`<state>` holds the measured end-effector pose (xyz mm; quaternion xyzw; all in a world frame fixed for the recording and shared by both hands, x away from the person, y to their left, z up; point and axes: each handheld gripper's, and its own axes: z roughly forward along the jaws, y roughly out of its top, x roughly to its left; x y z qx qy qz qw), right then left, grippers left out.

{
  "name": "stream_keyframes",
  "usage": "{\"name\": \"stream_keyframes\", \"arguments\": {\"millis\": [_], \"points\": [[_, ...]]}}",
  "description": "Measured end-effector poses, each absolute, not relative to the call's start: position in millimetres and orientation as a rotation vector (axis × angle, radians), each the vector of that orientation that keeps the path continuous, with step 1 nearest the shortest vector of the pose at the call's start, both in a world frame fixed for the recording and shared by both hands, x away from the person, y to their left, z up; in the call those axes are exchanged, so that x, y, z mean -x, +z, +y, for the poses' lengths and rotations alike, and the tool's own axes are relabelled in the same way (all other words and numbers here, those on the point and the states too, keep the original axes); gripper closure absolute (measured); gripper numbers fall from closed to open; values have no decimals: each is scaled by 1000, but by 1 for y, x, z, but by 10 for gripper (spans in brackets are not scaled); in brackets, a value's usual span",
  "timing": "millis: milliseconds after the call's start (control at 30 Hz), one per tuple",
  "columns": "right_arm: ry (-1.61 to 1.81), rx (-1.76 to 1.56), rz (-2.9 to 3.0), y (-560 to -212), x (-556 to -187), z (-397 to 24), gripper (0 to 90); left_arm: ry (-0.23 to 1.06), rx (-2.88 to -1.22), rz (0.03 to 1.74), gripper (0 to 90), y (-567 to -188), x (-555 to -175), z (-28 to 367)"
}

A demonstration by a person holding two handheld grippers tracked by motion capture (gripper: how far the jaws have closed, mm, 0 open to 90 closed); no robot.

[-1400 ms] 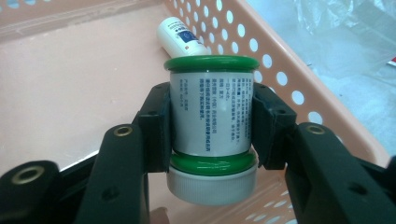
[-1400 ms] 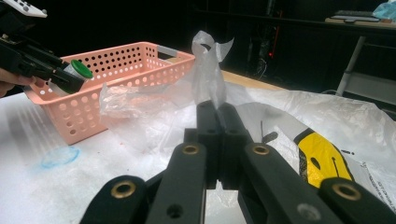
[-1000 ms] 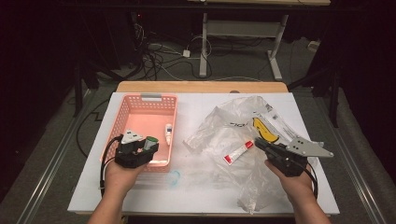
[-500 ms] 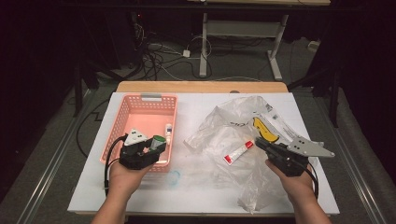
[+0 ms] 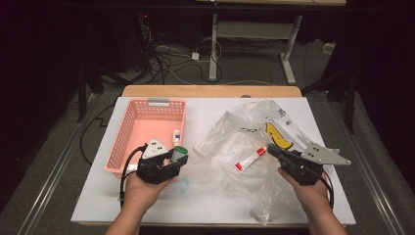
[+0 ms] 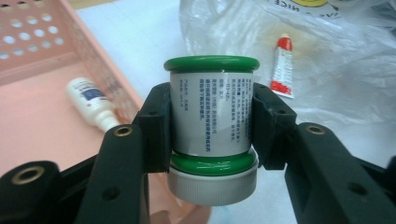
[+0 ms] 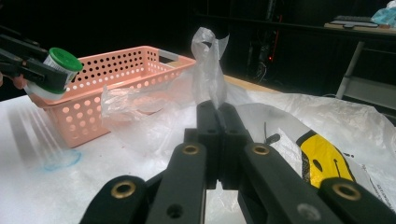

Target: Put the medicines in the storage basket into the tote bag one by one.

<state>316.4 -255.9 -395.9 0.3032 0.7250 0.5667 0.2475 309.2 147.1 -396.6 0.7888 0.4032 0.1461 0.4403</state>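
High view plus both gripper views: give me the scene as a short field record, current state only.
surface: white table
left gripper: shut on green-capped jar, held at the basket's near right corner
right gripper: shut, pinching clear plastic bag
basket: pink, perforated, holds a small white bottle
tube: red and white, lying on the bag
bag print: yellow smiley patch

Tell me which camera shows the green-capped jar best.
The left gripper view: the jar sits close up between the left gripper pads, label readable. The high view shows it small; the right gripper view shows it off at the left edge.
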Motion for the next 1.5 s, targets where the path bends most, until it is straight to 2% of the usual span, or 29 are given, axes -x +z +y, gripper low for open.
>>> {"name": "stream_keyframes", "arguments": {"millis": [1167, 1500], "points": [[1536, -807, 1994, -397, -315, -253, 900, 234, -2113, 845, 540, -426, -300, 83], [1537, -807, 1993, -397, -315, -254, 900, 194, -2105, 824, 539, -434, -305, 62]]}}
